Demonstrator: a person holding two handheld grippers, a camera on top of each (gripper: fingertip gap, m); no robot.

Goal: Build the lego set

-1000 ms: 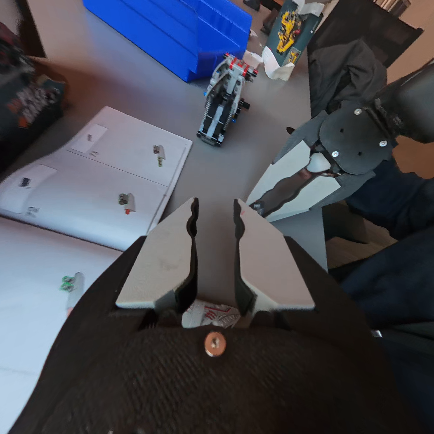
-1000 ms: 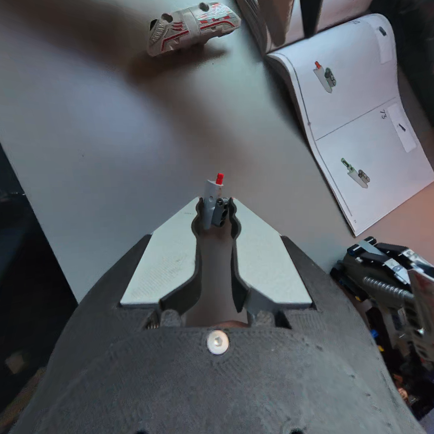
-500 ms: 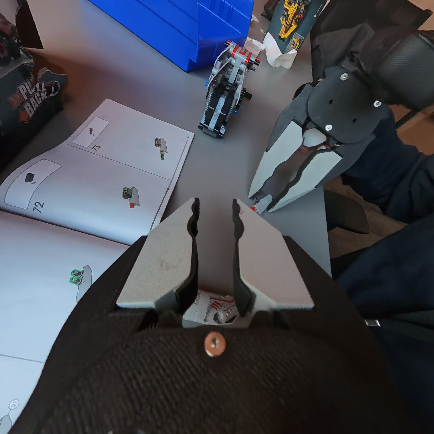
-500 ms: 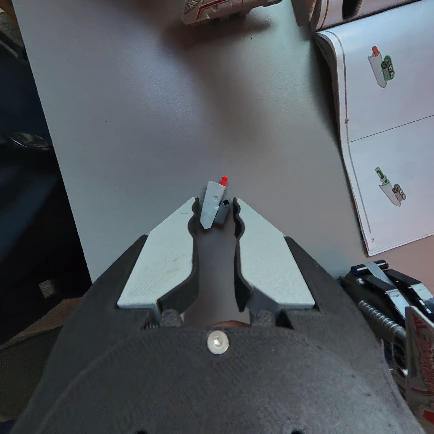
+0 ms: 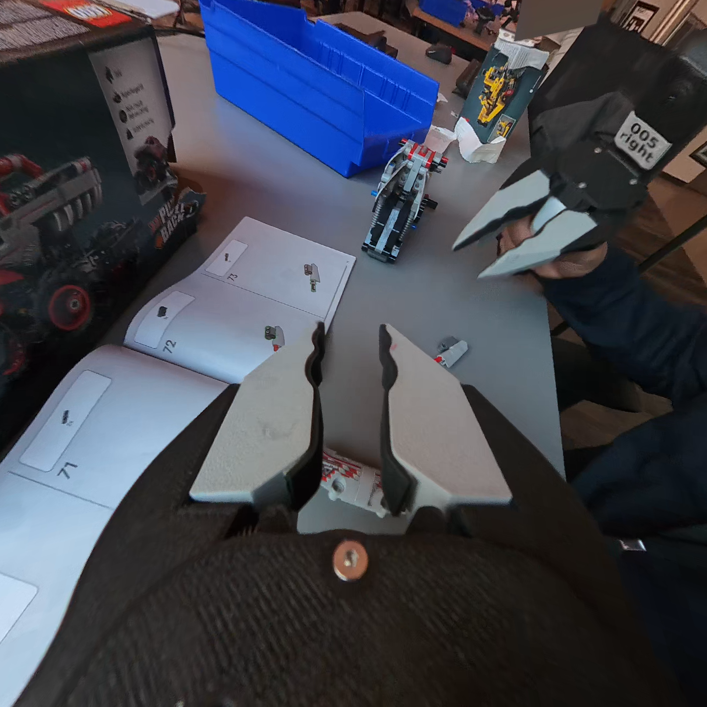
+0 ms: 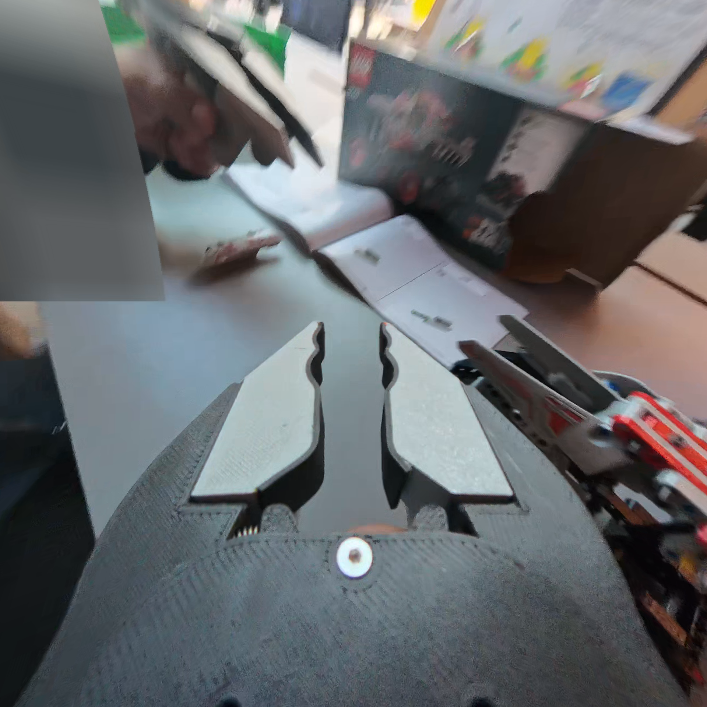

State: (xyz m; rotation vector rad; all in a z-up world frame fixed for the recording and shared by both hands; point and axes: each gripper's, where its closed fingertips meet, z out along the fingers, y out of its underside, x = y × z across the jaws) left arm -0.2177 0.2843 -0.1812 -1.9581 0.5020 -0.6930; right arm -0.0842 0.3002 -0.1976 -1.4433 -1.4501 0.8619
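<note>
My left gripper [image 5: 350, 333] is open and empty over the grey table [image 5: 440, 298]. A white lego panel with red markings [image 5: 352, 486] lies on the table under the base of its fingers. A small grey lego piece with a red pin [image 5: 451, 350] lies on the table just right of the left fingertips. My right gripper [image 6: 352, 333] is open and empty. In the left wrist view it [image 5: 467, 261] hangs above the table, up and right of the small piece. The part-built lego model [image 5: 401, 202] stands beyond, and shows at the right [image 6: 574, 413].
The open instruction booklet [image 5: 248, 298] lies left of the model. A dark lego box [image 5: 57, 191] stands at the left, a blue bin [image 5: 317, 84] at the back, and a smaller box with a yellow machine on it [image 5: 497, 99] at the back right. The table edge runs along the right. One gripper's finger ends stand about 15 centimetres off the other's.
The right gripper has let go of the small grey piece, which now lies on the table, and has lifted up and away to the right. The left gripper has stayed open over the white panel.
</note>
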